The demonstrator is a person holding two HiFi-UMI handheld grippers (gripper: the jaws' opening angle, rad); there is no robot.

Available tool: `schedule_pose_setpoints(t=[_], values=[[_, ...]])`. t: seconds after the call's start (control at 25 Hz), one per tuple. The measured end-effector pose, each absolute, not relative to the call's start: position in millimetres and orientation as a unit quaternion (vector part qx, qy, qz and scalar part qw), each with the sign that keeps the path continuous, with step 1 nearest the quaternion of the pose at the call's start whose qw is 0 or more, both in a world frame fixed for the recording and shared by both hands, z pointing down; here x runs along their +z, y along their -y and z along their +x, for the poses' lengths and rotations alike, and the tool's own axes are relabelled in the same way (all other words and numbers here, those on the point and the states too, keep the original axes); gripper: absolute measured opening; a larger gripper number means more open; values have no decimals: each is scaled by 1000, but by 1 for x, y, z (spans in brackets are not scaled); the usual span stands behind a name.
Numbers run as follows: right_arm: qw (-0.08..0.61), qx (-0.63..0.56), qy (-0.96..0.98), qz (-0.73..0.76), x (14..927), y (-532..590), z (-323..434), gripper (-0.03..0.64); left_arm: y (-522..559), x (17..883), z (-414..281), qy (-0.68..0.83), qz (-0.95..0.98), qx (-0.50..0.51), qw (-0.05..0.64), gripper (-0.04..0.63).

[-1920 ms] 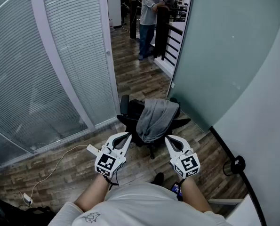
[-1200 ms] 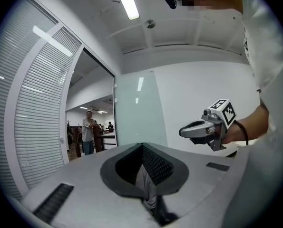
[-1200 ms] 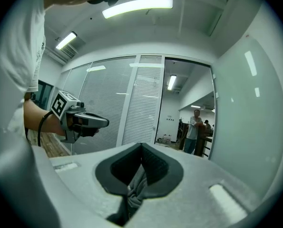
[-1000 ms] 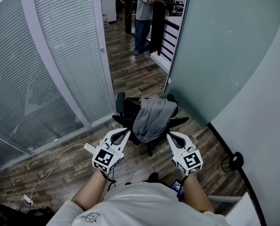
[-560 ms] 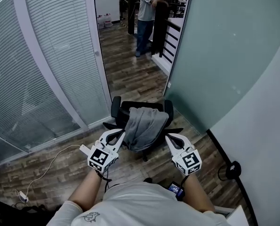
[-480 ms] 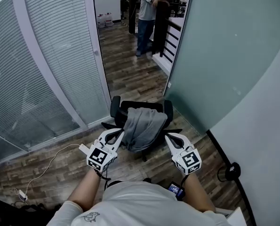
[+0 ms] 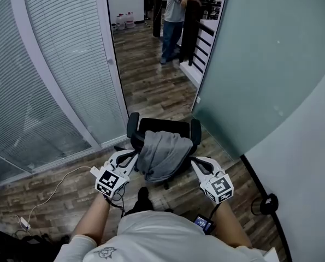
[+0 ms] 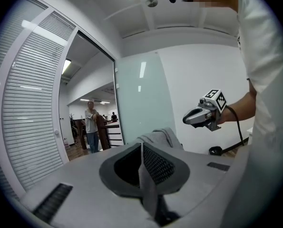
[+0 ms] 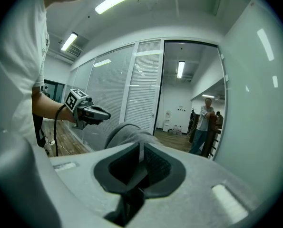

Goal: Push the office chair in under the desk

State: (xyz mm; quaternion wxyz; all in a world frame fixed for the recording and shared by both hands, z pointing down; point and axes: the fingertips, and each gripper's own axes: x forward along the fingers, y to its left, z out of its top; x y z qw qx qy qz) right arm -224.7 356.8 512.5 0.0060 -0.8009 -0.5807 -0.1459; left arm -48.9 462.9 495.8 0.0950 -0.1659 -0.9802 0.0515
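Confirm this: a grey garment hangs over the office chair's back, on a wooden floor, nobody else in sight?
One point is wrong: a person stands down the corridor, as the head view shows. The grey garment does hang over the office chair, on the wooden floor.

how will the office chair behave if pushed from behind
The office chair probably rolls easily on the wood floor and may swivel if pushed off-centre. The grey garment draped over its back looks floppy and could slide off.
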Motion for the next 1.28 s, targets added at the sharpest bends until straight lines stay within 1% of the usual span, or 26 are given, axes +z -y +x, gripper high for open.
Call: schedule_pose_setpoints(t=[0.12, 0.32, 0.56, 0.76, 0.96, 1.28], values=[[17, -157, 576, -802, 520, -364, -229, 49, -479, 510, -44, 979, -153, 57, 123, 38], [38, -193, 554, -809, 542, -371, -239, 83, -500, 545, -40, 974, -107, 82, 181, 118], [64, -251, 509, -821, 574, -377, -246, 140, -513, 587, -32, 954, -29, 106, 279, 190], [79, -325, 439, -834, 604, -379, -240, 183, -524, 621, -26, 929, 24, 113, 352, 273], [72, -402, 395, -823, 635, -381, -242, 204, -528, 652, -21, 902, 58, 138, 404, 290], [71, -471, 345, -809, 682, -386, -241, 219, -530, 696, -23, 870, 97, 167, 453, 290]])
